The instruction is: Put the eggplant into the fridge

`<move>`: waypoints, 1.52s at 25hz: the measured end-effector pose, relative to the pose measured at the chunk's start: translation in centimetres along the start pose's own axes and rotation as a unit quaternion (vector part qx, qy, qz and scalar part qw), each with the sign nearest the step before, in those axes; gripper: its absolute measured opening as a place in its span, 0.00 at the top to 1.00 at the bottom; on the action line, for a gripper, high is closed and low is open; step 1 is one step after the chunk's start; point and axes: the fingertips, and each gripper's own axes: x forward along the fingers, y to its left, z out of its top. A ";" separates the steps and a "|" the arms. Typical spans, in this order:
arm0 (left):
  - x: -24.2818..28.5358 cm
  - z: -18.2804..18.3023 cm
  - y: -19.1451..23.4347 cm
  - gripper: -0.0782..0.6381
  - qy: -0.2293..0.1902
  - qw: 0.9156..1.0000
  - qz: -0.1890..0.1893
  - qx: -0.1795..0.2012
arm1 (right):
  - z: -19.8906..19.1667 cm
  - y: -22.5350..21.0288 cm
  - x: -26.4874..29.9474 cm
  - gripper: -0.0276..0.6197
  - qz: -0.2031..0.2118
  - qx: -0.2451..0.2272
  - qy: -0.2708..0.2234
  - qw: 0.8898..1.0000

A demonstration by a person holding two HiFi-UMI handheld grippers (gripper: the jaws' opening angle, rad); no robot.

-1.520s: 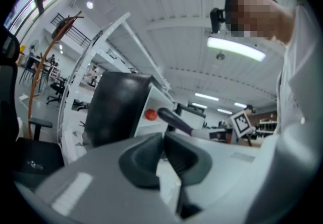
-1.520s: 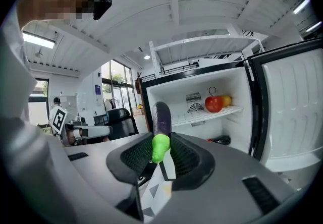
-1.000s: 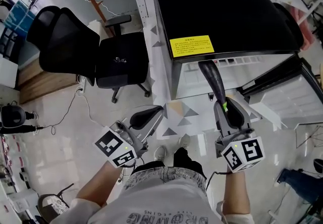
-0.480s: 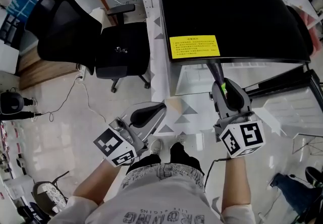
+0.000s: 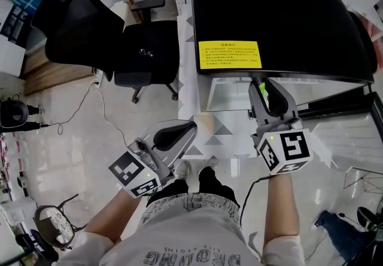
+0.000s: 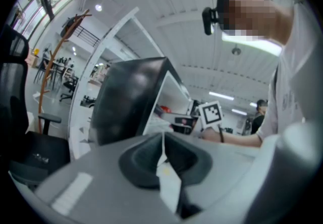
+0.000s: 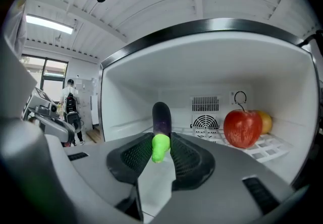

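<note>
A black mesh office chair (image 5: 114, 37) stands at the left. The left gripper (image 5: 175, 134) has its fingers pressed together on nothing. The black-topped fridge (image 5: 269, 13) bears a yellow label (image 5: 230, 55) whose print is too small to read. The right gripper (image 7: 161, 143) pinches the dark purple eggplant (image 7: 161, 116) near its green stem. The eggplant's tip reaches inside the fridge, left of a red apple (image 7: 243, 127) on the wire shelf (image 7: 267, 148).

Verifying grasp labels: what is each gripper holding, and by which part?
Right gripper: the eggplant, clamped at its green stem end, purple body sticking out ahead. Left gripper: nothing, jaws together.
</note>
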 end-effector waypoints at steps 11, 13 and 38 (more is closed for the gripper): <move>0.2 -0.5 -0.2 0.87 -0.001 1.000 0.014 -0.006 | -0.4 0.0 3.2 0.80 0.010 -0.039 0.023 0.999; 0.0 -0.6 0.0 0.87 -0.001 1.000 0.018 -0.008 | -0.4 0.0 3.6 0.80 0.008 -0.045 0.029 0.999; -1.2 -1.4 0.5 0.87 -0.005 0.999 0.035 -0.022 | -1.7 0.1 5.3 0.80 -0.018 -0.052 0.081 0.995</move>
